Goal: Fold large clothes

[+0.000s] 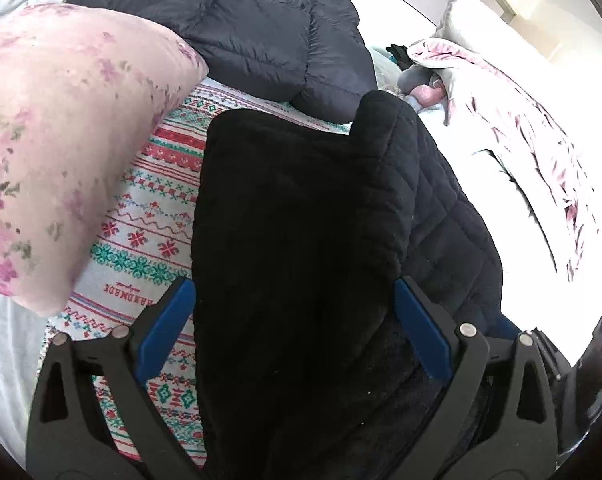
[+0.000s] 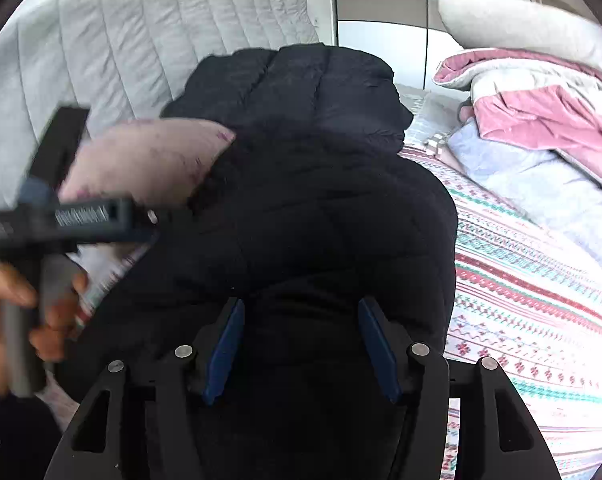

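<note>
Fleecy matt black jacket (image 1: 293, 240); printed cotton-like bedspread (image 1: 153, 216); matt plastic tongs (image 1: 293, 312).

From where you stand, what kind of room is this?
Most likely a bedroom: a patterned red-and-green bedspread, a pink floral pillow, a rumpled pink-and-grey duvet, and a grey quilted headboard behind.

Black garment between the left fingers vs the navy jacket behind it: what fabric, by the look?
Black garment: seems fleece or plush, matte and fuzzy, with ribbed channels and no sheen. Its outer side at right looks like quilted fabric. Navy jacket: likely a smooth nylon-type shell over padding, given the puffy stitched baffles and faint sheen. Fibre content cannot be told.
</note>
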`<state>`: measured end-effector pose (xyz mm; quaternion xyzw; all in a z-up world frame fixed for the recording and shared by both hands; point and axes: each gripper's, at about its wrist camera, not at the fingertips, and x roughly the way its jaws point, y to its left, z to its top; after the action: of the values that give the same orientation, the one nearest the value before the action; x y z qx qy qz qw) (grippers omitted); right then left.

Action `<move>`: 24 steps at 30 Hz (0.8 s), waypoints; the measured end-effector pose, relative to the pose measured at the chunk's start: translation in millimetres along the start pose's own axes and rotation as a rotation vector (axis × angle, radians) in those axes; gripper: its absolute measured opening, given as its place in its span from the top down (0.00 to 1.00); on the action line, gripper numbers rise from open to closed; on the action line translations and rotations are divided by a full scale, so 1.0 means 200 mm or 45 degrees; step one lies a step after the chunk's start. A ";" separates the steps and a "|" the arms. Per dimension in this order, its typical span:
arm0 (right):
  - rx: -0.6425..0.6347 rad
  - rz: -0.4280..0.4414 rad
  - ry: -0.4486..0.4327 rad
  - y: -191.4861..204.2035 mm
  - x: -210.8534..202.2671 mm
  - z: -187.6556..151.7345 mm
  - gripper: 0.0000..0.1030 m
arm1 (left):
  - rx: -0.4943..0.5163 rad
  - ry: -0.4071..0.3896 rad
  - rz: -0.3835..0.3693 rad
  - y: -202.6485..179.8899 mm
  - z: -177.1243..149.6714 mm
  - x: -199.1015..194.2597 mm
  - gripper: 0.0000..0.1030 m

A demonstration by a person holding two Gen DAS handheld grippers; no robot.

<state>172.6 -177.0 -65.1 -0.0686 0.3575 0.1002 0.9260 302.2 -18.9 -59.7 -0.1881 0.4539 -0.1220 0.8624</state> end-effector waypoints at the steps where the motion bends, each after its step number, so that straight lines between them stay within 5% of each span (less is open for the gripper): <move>1: -0.002 -0.003 -0.007 0.00 0.00 -0.01 0.42 | 0.009 -0.001 0.003 -0.01 0.00 0.00 0.04; 9: 0.130 0.064 -0.071 -0.12 -0.11 -0.01 0.41 | 0.130 -0.066 0.096 0.00 -0.08 -0.23 0.04; 16: 0.189 0.099 -0.074 -0.16 -0.15 -0.01 0.37 | 0.119 -0.054 -0.093 0.07 -0.19 -0.35 0.04; 21: 0.314 0.212 -0.061 -0.25 -0.19 -0.02 0.19 | 0.032 0.094 -0.188 0.14 -0.23 -0.22 0.04; 24: 0.410 0.258 -0.067 -0.34 -0.22 -0.03 0.18 | -0.037 0.105 -0.276 0.18 -0.21 -0.25 0.04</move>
<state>151.5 -249.7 -36.3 0.1193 0.3495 0.1362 0.9193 240.9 23.9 -60.5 -0.2434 0.4676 -0.2154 0.8220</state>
